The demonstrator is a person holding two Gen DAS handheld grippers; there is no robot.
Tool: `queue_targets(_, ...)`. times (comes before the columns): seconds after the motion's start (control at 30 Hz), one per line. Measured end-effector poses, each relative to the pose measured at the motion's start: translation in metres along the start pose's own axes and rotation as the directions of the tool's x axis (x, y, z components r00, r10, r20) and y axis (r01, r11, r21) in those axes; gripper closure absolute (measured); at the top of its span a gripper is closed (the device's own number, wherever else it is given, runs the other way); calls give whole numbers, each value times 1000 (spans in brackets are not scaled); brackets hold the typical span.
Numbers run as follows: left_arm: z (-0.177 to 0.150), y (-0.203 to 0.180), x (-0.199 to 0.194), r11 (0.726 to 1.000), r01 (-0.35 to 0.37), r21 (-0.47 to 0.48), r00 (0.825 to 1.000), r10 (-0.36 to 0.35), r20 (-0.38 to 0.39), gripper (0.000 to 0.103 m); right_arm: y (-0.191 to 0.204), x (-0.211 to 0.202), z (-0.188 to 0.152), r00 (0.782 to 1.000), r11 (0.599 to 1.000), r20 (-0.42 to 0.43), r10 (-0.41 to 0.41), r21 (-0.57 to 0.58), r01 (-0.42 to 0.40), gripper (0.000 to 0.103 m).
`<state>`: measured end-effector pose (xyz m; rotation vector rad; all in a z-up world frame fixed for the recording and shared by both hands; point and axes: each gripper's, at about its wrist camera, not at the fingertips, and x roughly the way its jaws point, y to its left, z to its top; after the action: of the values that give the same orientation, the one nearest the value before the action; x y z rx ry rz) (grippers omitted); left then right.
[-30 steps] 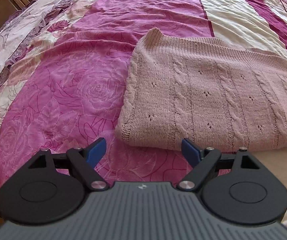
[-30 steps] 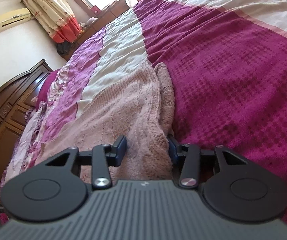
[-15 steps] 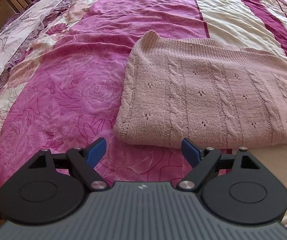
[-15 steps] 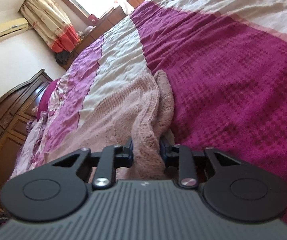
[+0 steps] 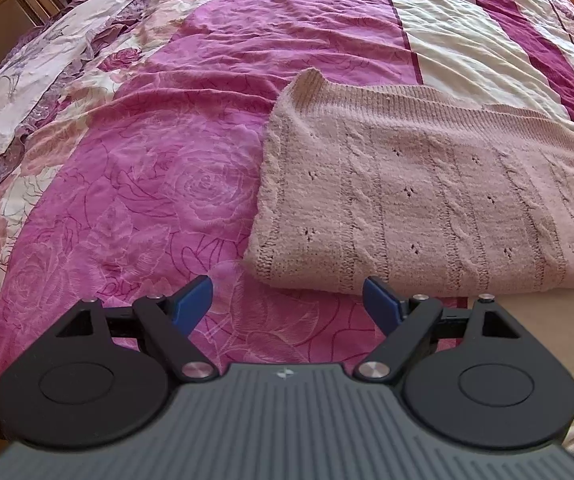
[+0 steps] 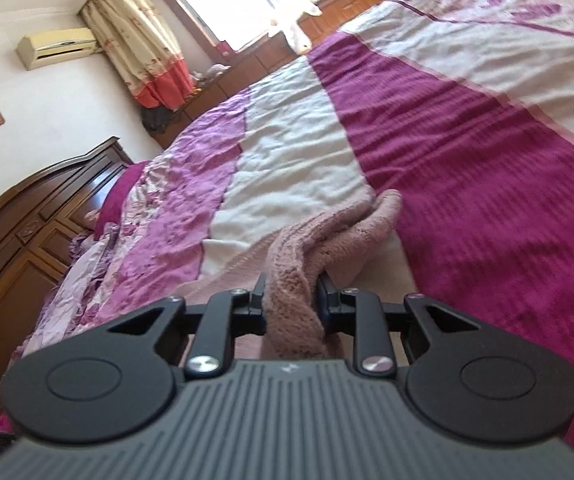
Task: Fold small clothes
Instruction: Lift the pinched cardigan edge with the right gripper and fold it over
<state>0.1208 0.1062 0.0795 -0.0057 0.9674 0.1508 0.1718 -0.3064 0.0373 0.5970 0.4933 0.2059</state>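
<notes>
With the right gripper [image 6: 291, 300] clamped on the pink sweater's [image 5: 427, 200] bunched edge and the left gripper [image 5: 287, 300] gaping just beside its near hem, lifting one-sided could drag the fold askew.

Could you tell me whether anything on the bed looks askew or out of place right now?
Only the pink knit sweater: its edge is bunched into a rope inside the shut right gripper, lifted off the bedspread. The rest lies flat before the open left gripper.

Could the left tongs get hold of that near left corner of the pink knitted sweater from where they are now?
Probably yes. The left tongs are open, just short of the sweater, with only bare bedspread between them and its near corner.
</notes>
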Motion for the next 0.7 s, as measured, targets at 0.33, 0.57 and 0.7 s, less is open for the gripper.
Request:
queue_targets(0.33,11,17,-9,999,-31,26,999,30,35,16,52,3,11,995,993,28,93,-73,-91,79)
queue_targets(0.57,21,39,-14,999,-35,19,999,35,38,16,104,17,12,983,973,9,182,-144,-178,79)
queue_targets(0.7,22,55,-15,999,-38,-8,999,39,33,16,132,28,7,974,961,-12,226,-158,-225,79)
